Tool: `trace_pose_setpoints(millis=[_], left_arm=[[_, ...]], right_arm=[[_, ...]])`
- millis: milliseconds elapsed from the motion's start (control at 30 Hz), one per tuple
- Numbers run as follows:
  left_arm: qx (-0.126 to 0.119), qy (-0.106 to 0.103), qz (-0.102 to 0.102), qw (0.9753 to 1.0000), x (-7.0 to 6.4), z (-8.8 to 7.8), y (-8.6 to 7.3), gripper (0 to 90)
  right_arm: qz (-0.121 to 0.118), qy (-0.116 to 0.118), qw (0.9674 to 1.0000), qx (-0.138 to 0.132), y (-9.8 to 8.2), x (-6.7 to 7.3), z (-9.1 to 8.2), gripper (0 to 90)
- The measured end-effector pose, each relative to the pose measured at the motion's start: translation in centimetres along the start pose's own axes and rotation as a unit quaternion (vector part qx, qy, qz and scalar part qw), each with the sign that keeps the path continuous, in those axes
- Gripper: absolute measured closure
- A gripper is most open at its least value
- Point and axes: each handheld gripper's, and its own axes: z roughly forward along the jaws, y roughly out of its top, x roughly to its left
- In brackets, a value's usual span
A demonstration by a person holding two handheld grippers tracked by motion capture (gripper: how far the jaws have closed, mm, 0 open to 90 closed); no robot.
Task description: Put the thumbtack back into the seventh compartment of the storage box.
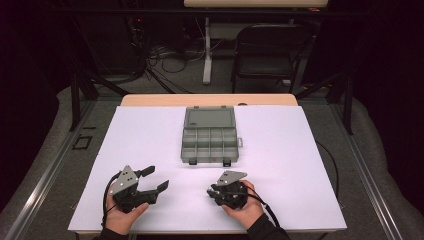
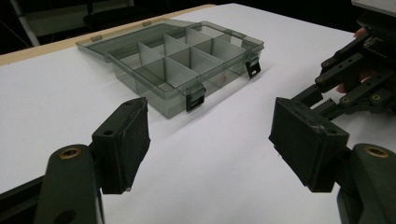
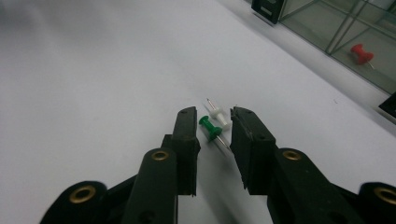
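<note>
Right gripper (image 3: 212, 119) jaws narrowly apart around a green plastic push pin (image 3: 210, 127), white push pin (image 3: 218, 114) touching it, neither clamped. Left gripper (image 2: 210, 140) wide open, empty, facing the open smoky-clear compartment box (image 2: 177, 65).

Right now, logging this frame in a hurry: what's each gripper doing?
Left gripper: open, holding nothing.
Right gripper: jaws partly open around a green pushpin and a white pushpin, not clamped.
</note>
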Motion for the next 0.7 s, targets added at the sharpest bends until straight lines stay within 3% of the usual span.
trace_pose_setpoints(millis=[467, 700], left_arm=[[0.000, 0.000, -0.002, 1.0000, 0.01, 0.01, -0.01, 28.1], [0.000, 0.000, -0.002, 1.0000, 0.01, 0.03, -0.02, 28.1]], right_arm=[[0.002, 0.004, 1.0000, 0.004, 0.03, 0.20, 0.40, 78.4], [-0.012, 0.001, 0.9999, 0.007, 0.11, 0.58, 0.39, 82.1]])
